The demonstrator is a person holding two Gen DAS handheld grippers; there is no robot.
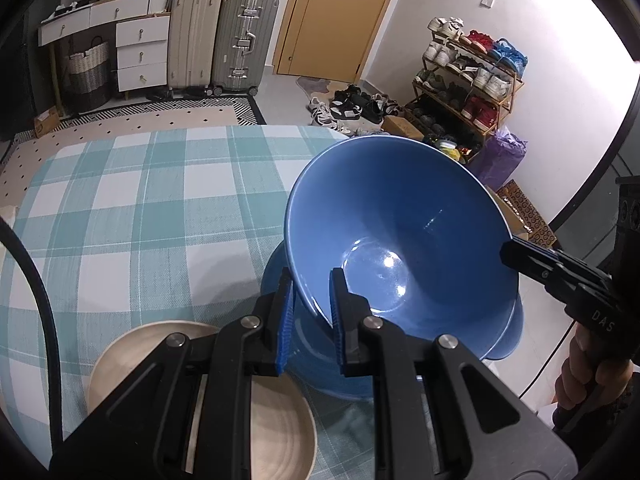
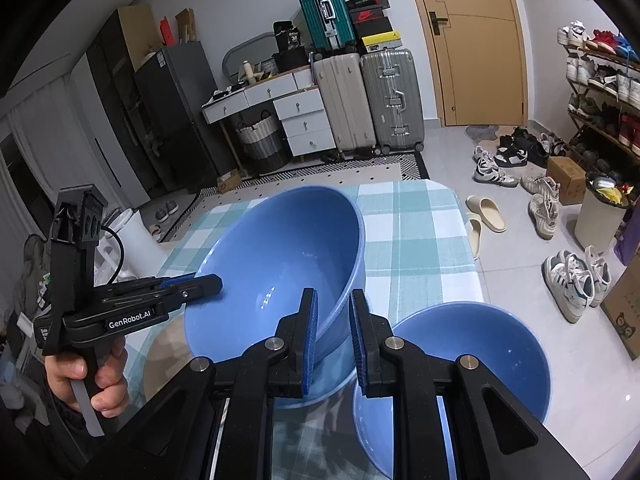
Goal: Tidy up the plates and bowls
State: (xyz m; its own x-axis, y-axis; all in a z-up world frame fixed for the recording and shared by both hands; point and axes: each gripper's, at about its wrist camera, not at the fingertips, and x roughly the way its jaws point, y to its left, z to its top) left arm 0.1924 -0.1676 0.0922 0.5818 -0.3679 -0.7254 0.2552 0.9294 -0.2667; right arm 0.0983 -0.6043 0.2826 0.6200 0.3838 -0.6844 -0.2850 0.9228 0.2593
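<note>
We see a table under a teal-and-white checked cloth [image 1: 132,200]. On it, lower left of the frame, a beige plate [image 1: 280,436]; beside it, lower centre, a blue bowl [image 1: 316,356].

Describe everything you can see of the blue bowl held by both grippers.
The blue bowl is deep and round, with a wide rim, a small flat bottom and a glossy, ceramic-looking glaze that catches light spots. It is empty and tilted. The left gripper is shut on its near rim, one finger inside and one outside; the right gripper clamps the opposite rim the same way. It hangs above the checked tablecloth, over a second blue bowl; whether the two bowls touch cannot be told.
</note>
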